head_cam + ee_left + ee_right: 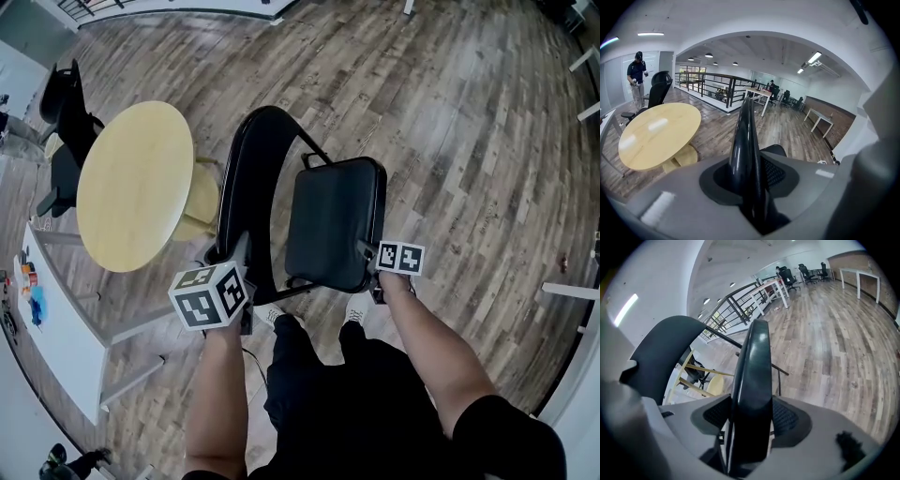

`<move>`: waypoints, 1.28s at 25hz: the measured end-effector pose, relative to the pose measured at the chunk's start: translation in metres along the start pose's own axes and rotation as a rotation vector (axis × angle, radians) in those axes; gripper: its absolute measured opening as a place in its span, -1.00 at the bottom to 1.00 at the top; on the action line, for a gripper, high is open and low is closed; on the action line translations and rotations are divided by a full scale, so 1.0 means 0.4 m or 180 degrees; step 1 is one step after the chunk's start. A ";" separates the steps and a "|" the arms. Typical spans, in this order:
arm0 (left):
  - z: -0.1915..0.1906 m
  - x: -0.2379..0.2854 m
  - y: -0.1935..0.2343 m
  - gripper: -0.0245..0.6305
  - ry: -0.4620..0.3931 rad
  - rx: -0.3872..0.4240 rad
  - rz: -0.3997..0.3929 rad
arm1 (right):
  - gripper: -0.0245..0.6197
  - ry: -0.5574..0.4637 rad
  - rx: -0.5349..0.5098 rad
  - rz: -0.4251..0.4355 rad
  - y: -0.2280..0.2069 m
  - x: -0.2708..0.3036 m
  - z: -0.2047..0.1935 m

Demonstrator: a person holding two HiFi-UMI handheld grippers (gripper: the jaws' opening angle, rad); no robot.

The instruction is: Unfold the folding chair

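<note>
- Folding chair [328, 216], black, stands on the wood floor [450, 122] right in front of the person's shoes [281, 317], just beside a round yellow table [136, 183].
- Chair back [745, 154] is a curved black panel on the table side. The seat [752, 394] lies to its right, angled away from it, and floor shows in the gap between them.
- Left gripper [242, 251]: jaws closed onto the near rim of the chair back, and its own view shows the rim wedged between the two pads.
- Right gripper [367, 251]: jaws clamped on the near edge of the seat, a pad against each face.
- Both grippers point downward, marker cubes toward the person.
- Surroundings: black office chair [67, 122] beyond the table, white desk [56, 319] at the left edge.
- Left gripper view: dark railing [708, 84] across the room, a person [636, 77] standing far left.
</note>
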State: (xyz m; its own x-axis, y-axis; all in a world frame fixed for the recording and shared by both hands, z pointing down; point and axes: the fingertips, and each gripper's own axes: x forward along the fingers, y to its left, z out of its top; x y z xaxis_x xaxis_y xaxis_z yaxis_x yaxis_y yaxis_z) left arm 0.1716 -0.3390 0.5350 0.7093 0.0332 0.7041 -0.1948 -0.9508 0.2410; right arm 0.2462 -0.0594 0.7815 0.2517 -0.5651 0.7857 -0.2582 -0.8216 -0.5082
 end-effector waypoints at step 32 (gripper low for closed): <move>-0.084 0.091 0.096 -0.56 0.0007 -0.0265 -0.0051 | -0.09 -0.0037 0.0499 0.0550 -0.285 0.054 -0.064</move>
State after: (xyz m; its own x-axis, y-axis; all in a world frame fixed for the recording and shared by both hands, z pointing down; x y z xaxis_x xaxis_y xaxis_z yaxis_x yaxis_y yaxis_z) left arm 0.1672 -0.3641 0.5923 0.7112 0.0489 0.7013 -0.2392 -0.9212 0.3068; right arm 0.2571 0.0241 0.8655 0.2272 -0.6985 0.6786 -0.1506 -0.7136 -0.6842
